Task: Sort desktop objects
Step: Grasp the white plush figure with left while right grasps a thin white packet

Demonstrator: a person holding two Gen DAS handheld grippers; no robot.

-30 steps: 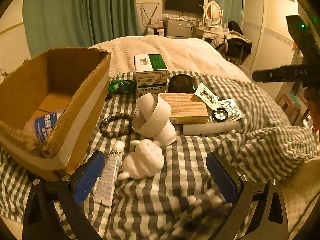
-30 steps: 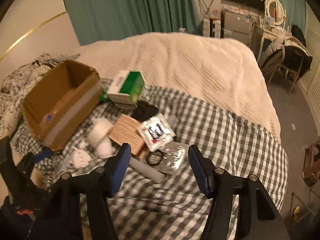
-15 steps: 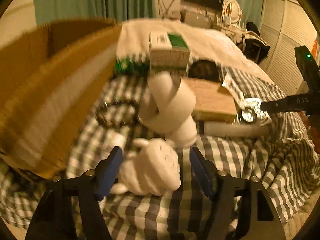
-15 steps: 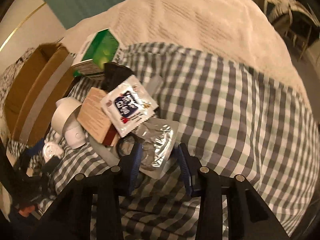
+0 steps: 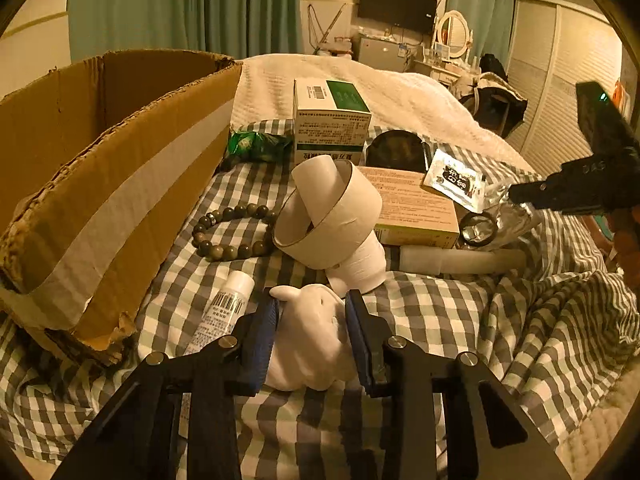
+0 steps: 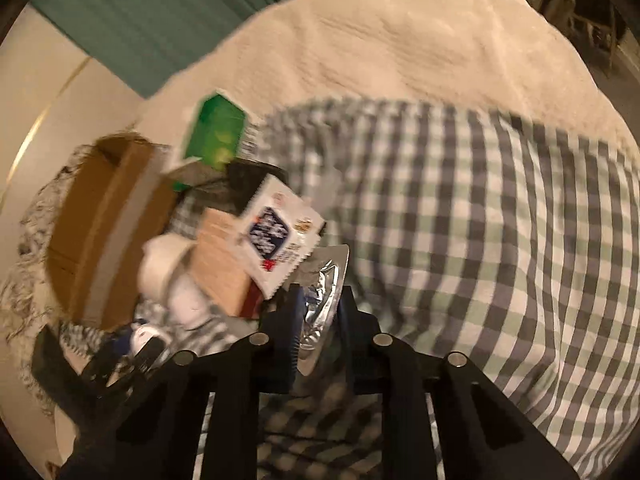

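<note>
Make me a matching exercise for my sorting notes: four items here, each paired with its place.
Things:
1. white rabbit-shaped figurine
2. crinkled silver foil packet
3. dark round-bead bracelet
4. green and white carton

Places:
A. standing upright at the far end of the clutter
B. between the left gripper's blue pads
C. between the right gripper's blue pads
D. lying on the checked cloth beside the brown cardboard box

Pairs: 1-B, 2-C, 3-D, 4-A

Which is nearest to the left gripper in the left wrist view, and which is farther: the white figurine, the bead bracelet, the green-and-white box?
1. White figurine: between the left gripper's pads.
2. Bead bracelet: beyond, slightly left, on the checked cloth.
3. Green-and-white box: farthest, standing at the back.
</note>
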